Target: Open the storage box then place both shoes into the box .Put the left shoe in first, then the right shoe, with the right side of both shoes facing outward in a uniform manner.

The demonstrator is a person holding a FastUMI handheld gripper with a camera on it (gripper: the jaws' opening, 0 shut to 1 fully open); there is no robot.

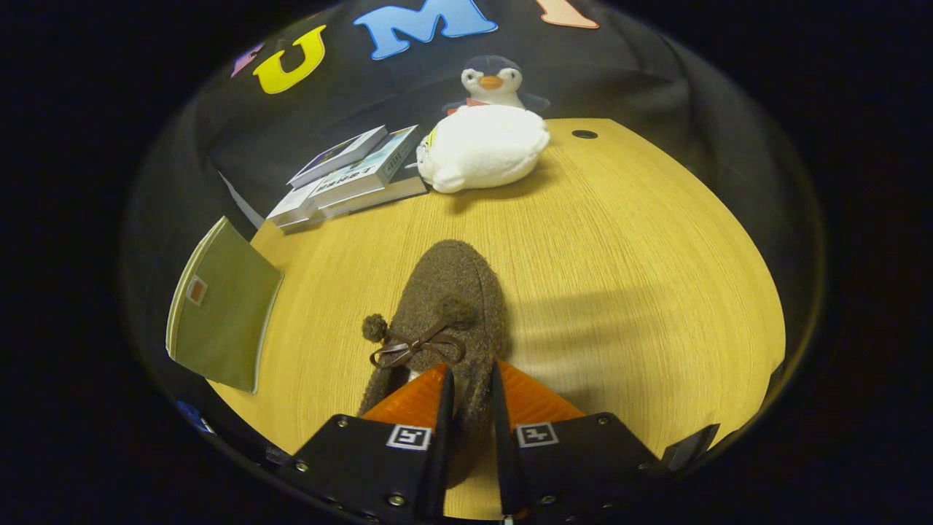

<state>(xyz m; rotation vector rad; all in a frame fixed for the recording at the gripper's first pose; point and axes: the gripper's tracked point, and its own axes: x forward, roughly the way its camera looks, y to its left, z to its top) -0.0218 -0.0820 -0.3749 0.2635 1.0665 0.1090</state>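
Observation:
A fuzzy brown shoe (448,299) with a brown ribbon bow and pom-poms hangs over the wooden table (619,240), toe pointing away from me. My gripper (472,386) is shut on the shoe's collar: the two orange fingers (415,397) pinch the fuzzy rim between them, one inside the opening and one outside. The heel end drops below the fingers and is partly hidden by the black gripper body.
A green book (222,310) lies over the table's left edge. A stack of books (350,179) sits at the far left, with a white plush (485,149) beside it and a penguin toy (492,82) behind. A dark cable hole (584,134) marks the far edge.

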